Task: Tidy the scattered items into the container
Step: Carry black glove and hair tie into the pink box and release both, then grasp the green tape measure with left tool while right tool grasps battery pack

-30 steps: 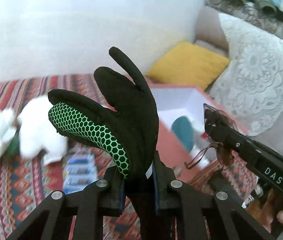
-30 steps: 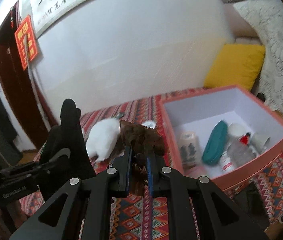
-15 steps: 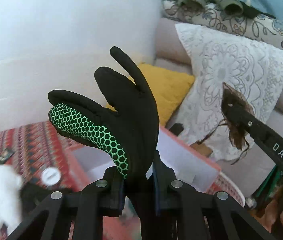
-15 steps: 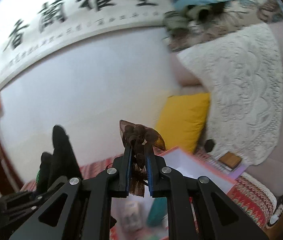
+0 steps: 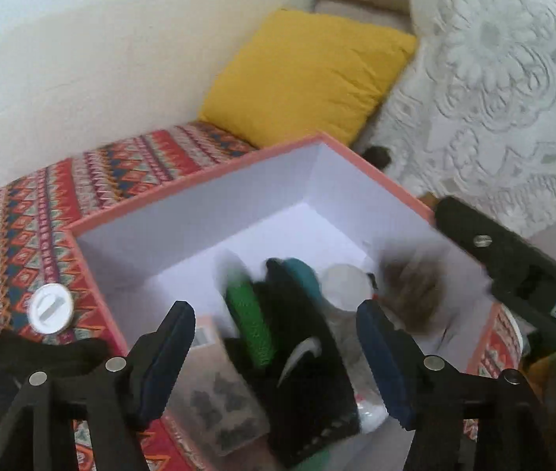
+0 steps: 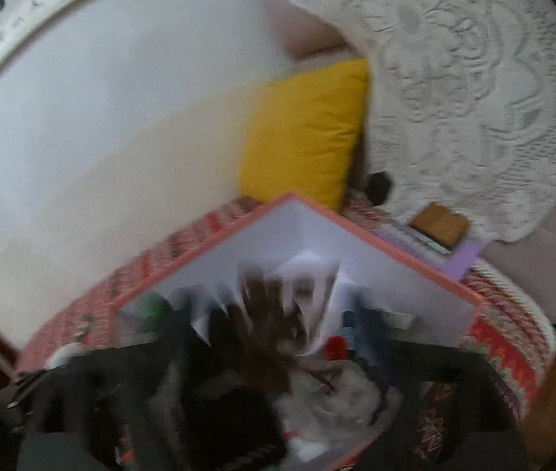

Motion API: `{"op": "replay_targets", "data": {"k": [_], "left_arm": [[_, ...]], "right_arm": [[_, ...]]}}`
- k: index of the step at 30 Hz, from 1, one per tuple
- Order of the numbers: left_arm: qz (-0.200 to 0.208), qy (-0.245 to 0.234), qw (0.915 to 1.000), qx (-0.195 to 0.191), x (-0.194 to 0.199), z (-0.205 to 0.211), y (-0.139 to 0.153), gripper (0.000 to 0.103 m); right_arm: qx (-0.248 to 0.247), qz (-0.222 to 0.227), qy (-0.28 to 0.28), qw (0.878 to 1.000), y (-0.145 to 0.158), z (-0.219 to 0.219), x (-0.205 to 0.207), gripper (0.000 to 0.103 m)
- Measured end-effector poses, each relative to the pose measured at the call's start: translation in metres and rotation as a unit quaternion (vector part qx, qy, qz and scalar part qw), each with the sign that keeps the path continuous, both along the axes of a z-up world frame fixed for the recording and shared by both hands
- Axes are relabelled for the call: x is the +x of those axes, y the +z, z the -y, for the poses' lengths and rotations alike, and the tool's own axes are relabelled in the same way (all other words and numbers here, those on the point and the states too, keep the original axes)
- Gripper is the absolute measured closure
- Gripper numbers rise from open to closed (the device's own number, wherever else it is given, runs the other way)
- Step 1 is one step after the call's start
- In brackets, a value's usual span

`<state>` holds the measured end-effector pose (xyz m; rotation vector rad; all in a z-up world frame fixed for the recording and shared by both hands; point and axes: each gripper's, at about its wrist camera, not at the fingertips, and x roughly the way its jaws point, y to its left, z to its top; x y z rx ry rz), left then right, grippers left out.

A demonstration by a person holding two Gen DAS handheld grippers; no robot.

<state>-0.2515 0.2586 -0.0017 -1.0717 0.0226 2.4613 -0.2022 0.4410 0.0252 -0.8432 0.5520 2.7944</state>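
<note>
Glove (image 5: 301,337) just dropped into box (image 5: 199,212); left gripper (image 5: 278,353) now wide open above it. Brown bag (image 5: 411,286) falling in too; right gripper (image 5: 513,267) state unclear, too blurred. Two items done.

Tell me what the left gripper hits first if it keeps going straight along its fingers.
Most likely the black and green glove lying in the pink box, directly between the open fingers of the left gripper. The frame is motion-blurred and depth is unclear, so how far below it lies can't be judged.
</note>
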Motion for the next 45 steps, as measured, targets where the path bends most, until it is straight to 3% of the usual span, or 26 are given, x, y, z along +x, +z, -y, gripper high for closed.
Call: {"op": "replay_targets", "data": {"k": [5,10,14,18,24,28,31,38,43,45], "left_arm": [[-0.029,0.036,0.9987,0.020,0.016,0.044,0.034,0.023],[-0.078,0.089,0.9929,-0.003,0.055,0.108,0.060,0.014],[-0.096,0.141,0.9846,-0.039,0.090,0.170,0.057,0.010],[-0.081,0.200,0.9733,-0.079,0.124,0.245,0.026,0.010],[-0.015,0.248,0.9616,-0.117,0.162,0.335,-0.054,0.009],[0.041,0.259,0.9615,-0.083,0.165,0.364,-0.113,0.009],[0.067,0.261,0.9615,-0.052,0.151,0.366,-0.141,0.009],[0.089,0.299,0.9487,-0.049,0.067,0.380,-0.175,0.009],[0.097,0.336,0.9367,-0.021,0.000,0.403,-0.177,0.009],[0.099,0.329,0.9386,-0.031,-0.023,0.401,-0.179,0.008]], "right_arm": [[0.021,-0.032,-0.012,0.999,0.018,0.011,0.019,0.005],[0.022,-0.076,0.009,0.997,0.044,0.039,0.036,0.005],[0.022,-0.116,0.076,0.990,0.065,0.093,0.050,0.003],[0.021,-0.123,0.169,0.978,0.066,0.161,0.060,0.001],[0.006,-0.014,0.314,0.949,-0.006,0.273,0.054,0.001],[0.079,0.118,0.321,0.937,-0.099,0.335,0.052,0.001],[0.105,0.179,0.311,0.927,-0.146,0.355,0.043,0.001],[0.080,0.247,0.291,0.921,-0.203,0.364,0.011,0.000],[0.128,0.222,0.304,0.917,-0.206,0.383,-0.003,0.000],[0.127,0.223,0.313,0.914,-0.207,0.383,-0.008,0.000]]}}
